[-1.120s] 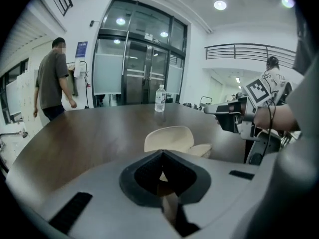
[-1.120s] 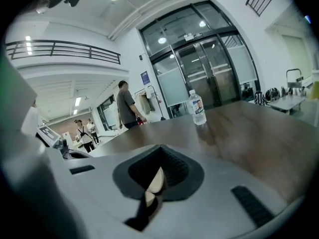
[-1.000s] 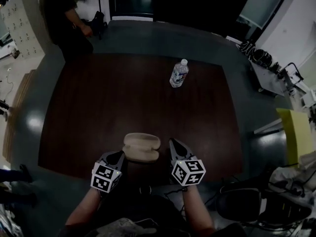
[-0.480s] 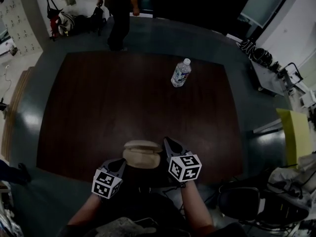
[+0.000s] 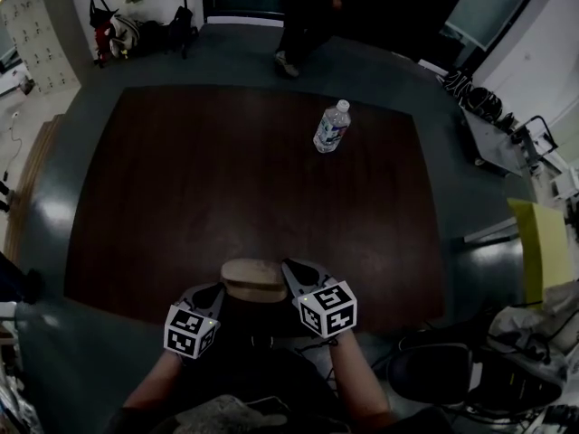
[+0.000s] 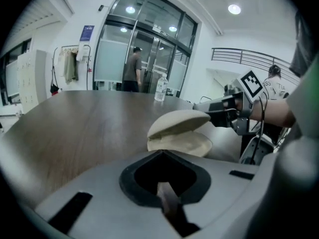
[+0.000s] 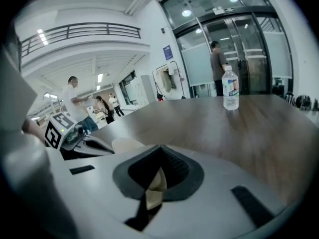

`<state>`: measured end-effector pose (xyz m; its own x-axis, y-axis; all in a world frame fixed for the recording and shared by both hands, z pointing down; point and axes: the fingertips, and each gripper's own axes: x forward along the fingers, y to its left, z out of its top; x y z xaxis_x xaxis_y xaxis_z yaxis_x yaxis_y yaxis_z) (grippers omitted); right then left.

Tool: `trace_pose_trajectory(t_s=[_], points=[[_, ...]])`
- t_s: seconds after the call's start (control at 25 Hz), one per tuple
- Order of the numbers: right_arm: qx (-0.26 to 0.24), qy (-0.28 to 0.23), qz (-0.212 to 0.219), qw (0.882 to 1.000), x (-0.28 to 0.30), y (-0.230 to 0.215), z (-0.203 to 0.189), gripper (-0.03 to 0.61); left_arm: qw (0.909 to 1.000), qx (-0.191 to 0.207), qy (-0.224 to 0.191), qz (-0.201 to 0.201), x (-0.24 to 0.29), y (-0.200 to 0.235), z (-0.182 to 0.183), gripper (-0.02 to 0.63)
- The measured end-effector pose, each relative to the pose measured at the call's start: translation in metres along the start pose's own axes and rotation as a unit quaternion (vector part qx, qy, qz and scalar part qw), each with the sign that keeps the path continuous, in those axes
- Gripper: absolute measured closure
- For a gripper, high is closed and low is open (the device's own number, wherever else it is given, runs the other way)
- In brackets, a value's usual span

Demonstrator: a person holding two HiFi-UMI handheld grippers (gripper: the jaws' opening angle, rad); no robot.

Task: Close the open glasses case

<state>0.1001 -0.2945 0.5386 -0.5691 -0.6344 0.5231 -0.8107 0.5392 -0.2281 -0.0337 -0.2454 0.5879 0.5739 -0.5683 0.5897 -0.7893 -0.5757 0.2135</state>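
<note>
The beige glasses case lies near the front edge of the dark wooden table. In the left gripper view the case has its lid tilted partly down over the base, with a gap still showing on its left side. My right gripper is shut, and its tip rests against the lid's right end. My left gripper is shut too and sits just left of the case, apart from it. In the right gripper view only a corner of the case shows past the jaws.
A clear water bottle stands at the far right of the table. A person walks past beyond the far edge. A black chair and cables sit on the floor at the right.
The case lid has swung down from wide open to nearly over the base. My right gripper moved left onto the lid. The person at the back walked from left to right.
</note>
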Motion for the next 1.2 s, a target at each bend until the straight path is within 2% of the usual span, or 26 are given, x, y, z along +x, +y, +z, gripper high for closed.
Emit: trace_pose_trajectory(t_s=[0.12, 0.24, 0.44, 0.6, 0.88, 1.2], points=[[-0.03, 0.012, 0.011, 0.999, -0.006, 0.013, -0.012, 0.589, 0.9984, 0.001, -0.034, 0.045, -0.019, 0.011, 0.013, 0.606], [-0.031, 0.015, 0.013, 0.999, -0.011, 0.019, -0.025, 0.589, 0.9976, -0.001, -0.049, 0.048, -0.023, 0.013, 0.019, 0.605], [-0.043, 0.013, 0.004, 0.999, -0.012, 0.022, -0.039, 0.589, 0.9985, 0.028, -0.033, 0.034, -0.01, 0.004, 0.021, 0.605], [-0.053, 0.011, -0.004, 0.999, -0.012, 0.024, -0.046, 0.589, 0.9984, 0.046, -0.006, 0.033, 0.005, -0.002, 0.006, 0.604], [-0.06, 0.003, 0.001, 0.998, -0.013, 0.024, -0.05, 0.589, 0.9987, 0.023, -0.006, 0.044, 0.007, -0.004, 0.0, 0.606], [-0.058, -0.003, -0.016, 0.998, -0.011, 0.01, -0.045, 0.589, 0.9989, 0.024, -0.011, 0.038, 0.012, -0.011, 0.003, 0.606]])
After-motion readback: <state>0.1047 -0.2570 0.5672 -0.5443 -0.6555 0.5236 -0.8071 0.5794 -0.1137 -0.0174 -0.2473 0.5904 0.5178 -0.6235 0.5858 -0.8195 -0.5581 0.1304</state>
